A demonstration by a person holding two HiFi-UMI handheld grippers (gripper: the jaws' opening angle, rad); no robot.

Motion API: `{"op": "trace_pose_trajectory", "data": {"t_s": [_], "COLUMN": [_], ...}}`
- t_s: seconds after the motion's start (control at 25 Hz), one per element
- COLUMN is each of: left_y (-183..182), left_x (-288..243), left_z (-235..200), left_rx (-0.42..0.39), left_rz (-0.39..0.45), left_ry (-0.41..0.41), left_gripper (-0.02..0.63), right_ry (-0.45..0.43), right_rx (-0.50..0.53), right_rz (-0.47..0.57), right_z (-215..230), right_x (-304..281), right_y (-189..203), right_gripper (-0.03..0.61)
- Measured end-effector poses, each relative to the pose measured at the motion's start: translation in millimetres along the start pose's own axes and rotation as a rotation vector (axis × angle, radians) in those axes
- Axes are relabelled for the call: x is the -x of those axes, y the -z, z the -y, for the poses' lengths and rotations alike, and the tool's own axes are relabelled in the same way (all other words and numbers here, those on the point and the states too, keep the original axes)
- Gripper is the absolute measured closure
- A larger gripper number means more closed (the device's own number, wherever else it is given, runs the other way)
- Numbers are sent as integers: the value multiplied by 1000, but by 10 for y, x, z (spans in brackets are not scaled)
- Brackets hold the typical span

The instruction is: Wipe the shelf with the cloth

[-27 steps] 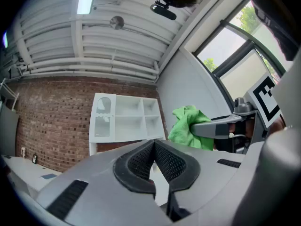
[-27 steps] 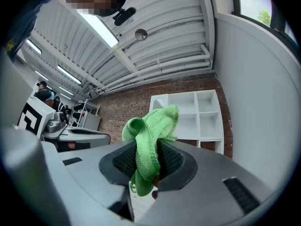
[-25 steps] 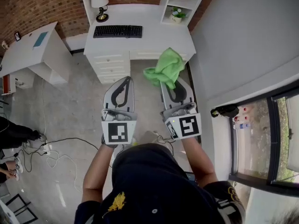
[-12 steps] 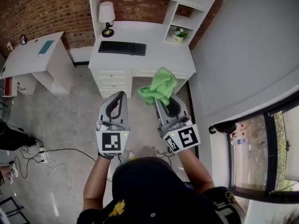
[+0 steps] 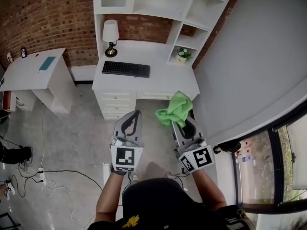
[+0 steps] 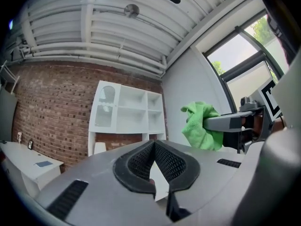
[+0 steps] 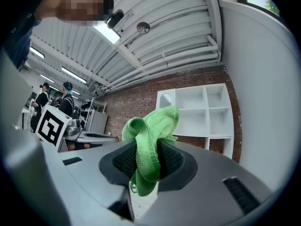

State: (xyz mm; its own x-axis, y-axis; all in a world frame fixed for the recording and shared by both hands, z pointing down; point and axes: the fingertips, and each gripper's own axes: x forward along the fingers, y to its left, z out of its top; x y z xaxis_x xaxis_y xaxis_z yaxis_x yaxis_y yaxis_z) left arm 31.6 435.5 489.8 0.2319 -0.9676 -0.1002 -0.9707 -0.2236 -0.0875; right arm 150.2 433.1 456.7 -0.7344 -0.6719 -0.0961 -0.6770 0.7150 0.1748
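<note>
A white shelf unit [image 5: 144,4] rises from the back of a white desk [image 5: 163,80] against a brick wall. It also shows far ahead in the left gripper view [image 6: 127,119] and the right gripper view [image 7: 202,109]. My right gripper [image 5: 179,120] is shut on a bunched green cloth [image 5: 176,108], which sticks up from between the jaws [image 7: 150,135]. It is held in the air short of the desk's front edge. Beside it my left gripper [image 5: 135,115] is shut with nothing in it [image 6: 154,142]. The green cloth [image 6: 200,126] appears off to its right.
On the desk are a black keyboard [image 5: 125,69], a table lamp [image 5: 111,35] and a small potted plant [image 5: 181,54] in a low cubby. A second white table [image 5: 29,68] stands at the left. Cables [image 5: 43,169] lie on the floor. A grey wall [image 5: 249,56] runs close on the right.
The head view has lifted, so more of the shelf unit shows at the top. Both grippers now sit lower in the frame. The cloth is still held in the right one.
</note>
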Motion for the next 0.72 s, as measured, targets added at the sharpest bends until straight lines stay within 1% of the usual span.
{"op": "trace_pose_trajectory", "data": {"t_s": [0.08, 0.12, 0.24, 0.32, 0.44, 0.56, 0.64, 0.72], "left_y": [40, 59, 136, 234, 430, 558, 584, 610], "left_x": [-41, -61, -125, -245, -533, -861, -1105, -1363], "left_z": [-51, -95, -325, -488, -619, -743, -892, -1057], "left_rx": [12, 5, -10, 18, 51, 47, 33, 7], "left_rz": [-16, -27, -56, -67, -77, -92, -95, -109], "left_ry": [5, 1, -58, -92, -92, -90, -119, -137], "left_gripper": [597, 597, 597, 597, 597, 597, 597, 597], "right_ry": [6, 6, 4, -1, 32, 73, 102, 109], "right_rx": [12, 20, 52, 58, 47, 9, -49, -115], "right_rz": [-27, -45, -96, -115, -109, -75, -52, -45], "right_z": [19, 23, 30, 70, 245, 481, 680, 882], "right_x": [-72, -116, -262, -401, -644, -967, -1219, -1502], "right_y": [16, 50, 223, 353, 513, 614, 689, 790], "right_gripper": [489, 489, 491, 488, 488, 488, 491, 494]}}
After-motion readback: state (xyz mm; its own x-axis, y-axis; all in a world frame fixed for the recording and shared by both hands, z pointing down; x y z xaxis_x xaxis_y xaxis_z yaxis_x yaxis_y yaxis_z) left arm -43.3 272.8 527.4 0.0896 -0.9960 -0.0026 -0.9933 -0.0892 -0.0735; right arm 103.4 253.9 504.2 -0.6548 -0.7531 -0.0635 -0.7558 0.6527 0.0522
